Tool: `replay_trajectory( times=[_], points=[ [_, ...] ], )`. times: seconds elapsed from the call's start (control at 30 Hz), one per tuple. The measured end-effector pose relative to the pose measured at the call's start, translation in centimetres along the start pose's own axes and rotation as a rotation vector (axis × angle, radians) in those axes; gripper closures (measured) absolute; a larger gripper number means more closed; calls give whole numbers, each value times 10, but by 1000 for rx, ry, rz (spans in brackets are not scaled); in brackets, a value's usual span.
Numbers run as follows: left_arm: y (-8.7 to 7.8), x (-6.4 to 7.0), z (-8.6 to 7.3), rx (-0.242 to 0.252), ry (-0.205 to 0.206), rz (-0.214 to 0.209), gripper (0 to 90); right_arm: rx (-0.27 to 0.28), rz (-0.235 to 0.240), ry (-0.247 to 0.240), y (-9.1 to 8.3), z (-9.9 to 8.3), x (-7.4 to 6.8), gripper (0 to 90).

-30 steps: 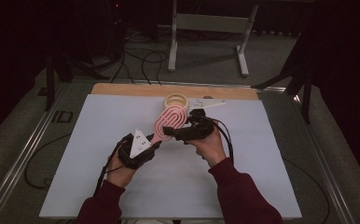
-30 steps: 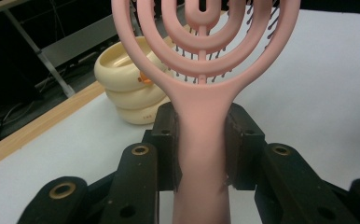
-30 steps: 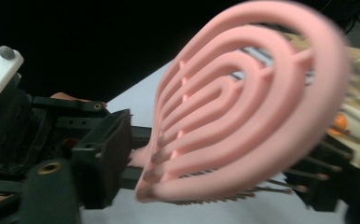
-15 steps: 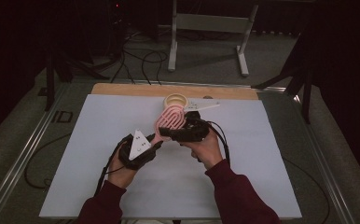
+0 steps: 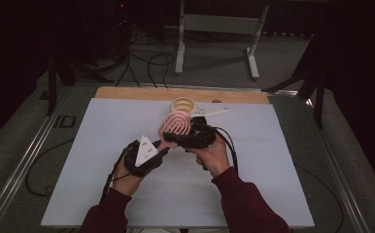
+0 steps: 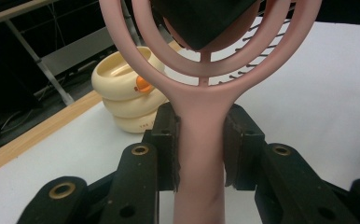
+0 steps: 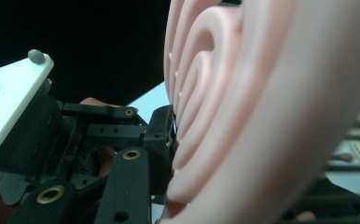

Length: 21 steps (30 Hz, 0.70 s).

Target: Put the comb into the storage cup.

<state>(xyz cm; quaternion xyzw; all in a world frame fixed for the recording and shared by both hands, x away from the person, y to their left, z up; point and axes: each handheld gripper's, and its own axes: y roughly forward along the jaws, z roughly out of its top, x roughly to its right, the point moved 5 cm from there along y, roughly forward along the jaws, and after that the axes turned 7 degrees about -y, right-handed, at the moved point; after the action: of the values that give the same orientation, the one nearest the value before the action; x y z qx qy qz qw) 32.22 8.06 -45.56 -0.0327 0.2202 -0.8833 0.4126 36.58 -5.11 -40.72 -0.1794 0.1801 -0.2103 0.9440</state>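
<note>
The pink hairbrush (image 5: 176, 124) I'm holding is an open frame of nested arches with thin bristles (seen in my left gripper view). It hangs above the table's far middle, handle (image 6: 200, 154) toward me, head tilted away.
</note>
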Motion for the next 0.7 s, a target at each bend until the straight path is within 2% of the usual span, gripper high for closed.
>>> replay_trajectory(
  times=[0.13,0.33,0.53,0.63,0.7],
  points=[
    [0,0,1,6,-3,-1,690,6,8,12,-1,0,1,638],
    [-1,-3,2,7,-32,-8,660,13,22,13,-1,1,-1,639],
    [-4,-5,4,15,-50,-13,564,18,37,8,0,2,-4,640],
    [-7,-6,5,23,-76,-38,504,22,37,4,0,3,-4,639],
    [-8,-7,7,19,-72,-43,490,21,35,6,-1,3,-4,640]
  ],
)
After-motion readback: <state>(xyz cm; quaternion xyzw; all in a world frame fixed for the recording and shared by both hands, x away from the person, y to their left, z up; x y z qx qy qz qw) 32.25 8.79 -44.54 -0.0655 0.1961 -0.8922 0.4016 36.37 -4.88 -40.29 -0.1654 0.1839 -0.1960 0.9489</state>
